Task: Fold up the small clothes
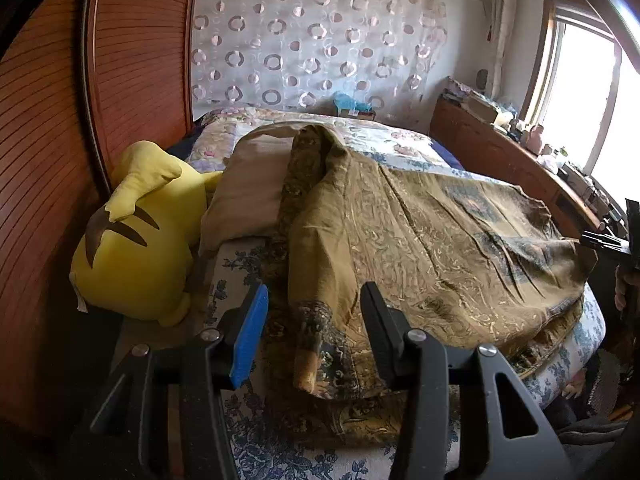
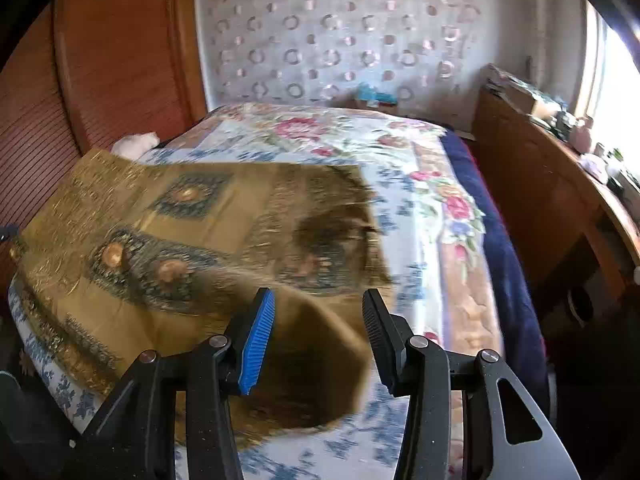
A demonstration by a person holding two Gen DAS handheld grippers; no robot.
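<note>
Both tools are off the cloth here. The left gripper (image 1: 314, 334) stands with its jaws apart at a middling width, nothing pinched; a rolled edge of the olive-gold patterned garment (image 1: 420, 240) lies on the bed just beyond and below the gap, not pressed by either pad. The right gripper (image 2: 318, 336) shows the same middling gap, and a corner of that garment (image 2: 192, 232) sits blurred in front of it, loose and apparently dropping onto the floral bedsheet (image 2: 404, 184).

The garment is spread across the near part of the bed, one side doubled over itself with a ridge running up toward the beige pillow (image 1: 248, 184); a yellow plush toy (image 1: 140, 240) lies at the left against the wooden headboard (image 1: 48, 160).

This looks like the let-go after one fold, so the job reads as partly done. Next, I'd judge, each tool needs a fresh hold on an outer edge, pinching only the top layers, then carrying them across evenly so the ridge doesn't bunch.
</note>
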